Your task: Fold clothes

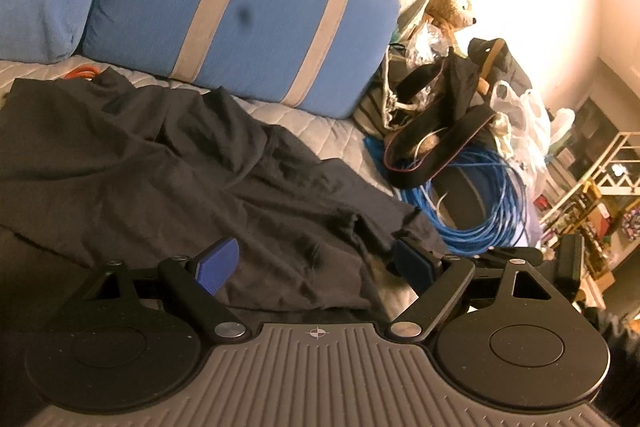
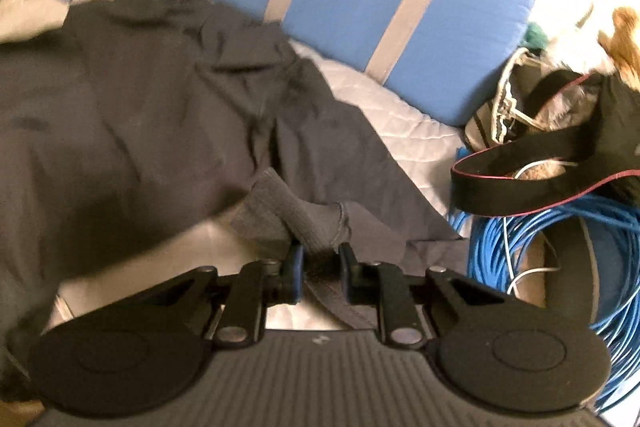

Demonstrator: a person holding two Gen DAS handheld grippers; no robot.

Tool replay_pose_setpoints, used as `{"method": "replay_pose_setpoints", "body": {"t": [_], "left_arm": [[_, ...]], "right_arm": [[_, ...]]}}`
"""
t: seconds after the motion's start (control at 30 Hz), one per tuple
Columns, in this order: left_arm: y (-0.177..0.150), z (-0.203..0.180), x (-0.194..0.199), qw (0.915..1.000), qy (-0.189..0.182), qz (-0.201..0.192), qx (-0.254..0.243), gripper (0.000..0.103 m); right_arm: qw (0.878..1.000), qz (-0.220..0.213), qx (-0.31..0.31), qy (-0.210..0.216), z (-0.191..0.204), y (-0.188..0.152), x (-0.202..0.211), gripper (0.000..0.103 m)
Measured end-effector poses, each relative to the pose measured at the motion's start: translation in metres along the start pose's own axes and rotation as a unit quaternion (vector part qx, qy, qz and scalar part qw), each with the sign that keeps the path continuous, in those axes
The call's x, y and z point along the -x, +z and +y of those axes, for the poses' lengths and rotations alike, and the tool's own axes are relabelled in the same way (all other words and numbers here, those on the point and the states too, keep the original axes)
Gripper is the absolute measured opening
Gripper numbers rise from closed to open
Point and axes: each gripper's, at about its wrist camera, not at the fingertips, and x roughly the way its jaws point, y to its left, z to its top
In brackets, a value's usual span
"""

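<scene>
Left wrist: we log our left gripper spread wide over a dark garment on the quilted bed, blue pillows behind; right gripper pinches its cuff.

No words, brands or numbers to read anywhere — only a small crosshair mark on the ribbed grey body of the left gripper, behind its fingers.

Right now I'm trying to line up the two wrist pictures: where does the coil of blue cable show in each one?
Left wrist: blue cable lies right of centre, beyond the dark garment's edge.
Right wrist: blue cable fills the lower right, beside the right hand-held gripper.
Shared landmark: the striped blue pillow behind the garment, upper middle in both.
</scene>
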Motion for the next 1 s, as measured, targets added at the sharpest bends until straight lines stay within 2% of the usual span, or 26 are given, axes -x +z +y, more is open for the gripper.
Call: {"method": "replay_pose_setpoints", "body": {"t": [0.27, 0.63, 0.8, 1.0], "left_arm": [[0.010, -0.007, -0.001, 0.9996, -0.016, 0.001, 0.025, 0.086], [0.011, -0.003, -0.003, 0.9987, -0.027, -0.004, 0.044, 0.086], [0.012, 0.001, -0.004, 0.9983, -0.016, -0.007, 0.055, 0.086], [0.015, 0.013, -0.013, 0.9951, -0.025, 0.010, 0.095, 0.086]], "right_arm": [[0.995, -0.026, -0.095, 0.021, -0.009, 0.024, 0.006, 0.018], [0.985, -0.047, -0.153, 0.065, 0.003, 0.051, 0.000, 0.018], [0.980, -0.053, -0.170, 0.085, 0.012, 0.060, -0.007, 0.018], [0.978, -0.060, -0.170, 0.103, 0.028, 0.070, -0.013, 0.018]]}}
